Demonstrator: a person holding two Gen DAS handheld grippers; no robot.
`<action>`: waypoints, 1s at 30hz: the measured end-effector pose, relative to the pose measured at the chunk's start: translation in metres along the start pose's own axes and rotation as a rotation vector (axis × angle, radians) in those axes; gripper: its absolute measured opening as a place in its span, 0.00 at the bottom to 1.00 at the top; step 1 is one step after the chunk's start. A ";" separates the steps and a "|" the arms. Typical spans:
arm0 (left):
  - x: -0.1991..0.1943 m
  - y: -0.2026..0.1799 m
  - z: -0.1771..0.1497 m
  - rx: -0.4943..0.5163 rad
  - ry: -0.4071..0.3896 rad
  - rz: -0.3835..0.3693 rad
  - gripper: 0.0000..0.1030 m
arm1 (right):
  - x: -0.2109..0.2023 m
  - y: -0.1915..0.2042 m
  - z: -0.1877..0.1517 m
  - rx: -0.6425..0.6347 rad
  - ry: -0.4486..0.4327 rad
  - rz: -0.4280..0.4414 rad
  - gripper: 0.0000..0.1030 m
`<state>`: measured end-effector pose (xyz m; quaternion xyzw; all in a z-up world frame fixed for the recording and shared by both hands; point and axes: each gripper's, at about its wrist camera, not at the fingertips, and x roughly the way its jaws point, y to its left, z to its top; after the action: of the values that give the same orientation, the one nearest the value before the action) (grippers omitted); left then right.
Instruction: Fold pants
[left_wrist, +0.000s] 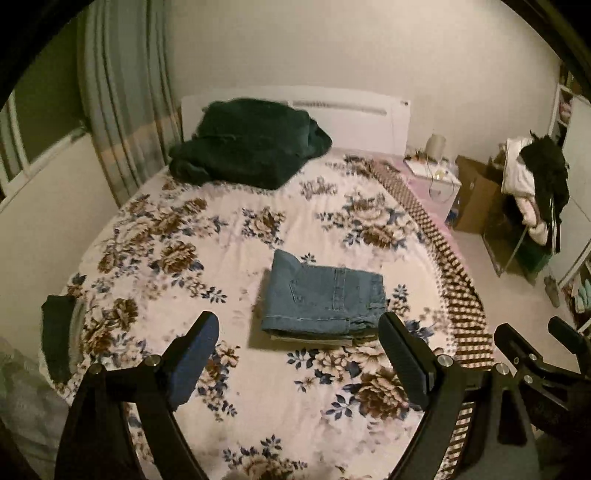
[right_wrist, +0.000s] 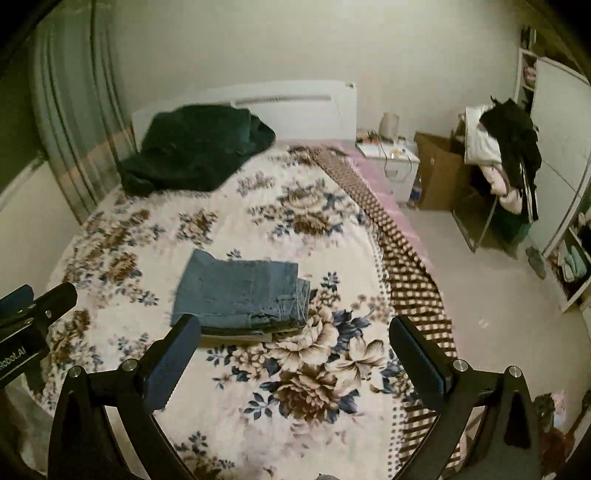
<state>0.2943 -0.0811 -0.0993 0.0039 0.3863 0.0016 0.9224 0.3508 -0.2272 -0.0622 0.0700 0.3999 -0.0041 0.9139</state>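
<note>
A pair of blue jeans (left_wrist: 321, 295) lies folded into a compact rectangle on the floral bedspread (left_wrist: 221, 229); it also shows in the right wrist view (right_wrist: 242, 291). My left gripper (left_wrist: 297, 334) is open and empty, held above the bed just short of the jeans' near edge. My right gripper (right_wrist: 293, 332) is open and empty, above the bed to the right of the jeans and nearer than them. The right gripper also shows at the right edge of the left wrist view (left_wrist: 532, 332).
A dark green blanket (left_wrist: 247, 147) is heaped at the white headboard (left_wrist: 351, 114). A dark folded garment (left_wrist: 59, 332) lies at the bed's left edge. A nightstand (left_wrist: 436, 177), cardboard box (left_wrist: 476, 192) and a clothes-laden chair (left_wrist: 535, 184) stand on the right.
</note>
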 end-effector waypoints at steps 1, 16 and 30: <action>-0.010 0.000 0.000 -0.004 -0.007 0.002 0.85 | -0.016 -0.001 0.001 -0.003 -0.009 0.001 1.00; -0.139 0.012 -0.012 0.025 -0.086 -0.015 0.85 | -0.211 0.008 -0.003 -0.029 -0.126 -0.016 1.00; -0.169 0.022 -0.021 0.016 -0.113 -0.023 0.99 | -0.259 0.018 -0.009 -0.026 -0.153 -0.011 1.00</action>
<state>0.1607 -0.0596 0.0060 0.0071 0.3335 -0.0122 0.9426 0.1695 -0.2209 0.1236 0.0555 0.3295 -0.0094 0.9425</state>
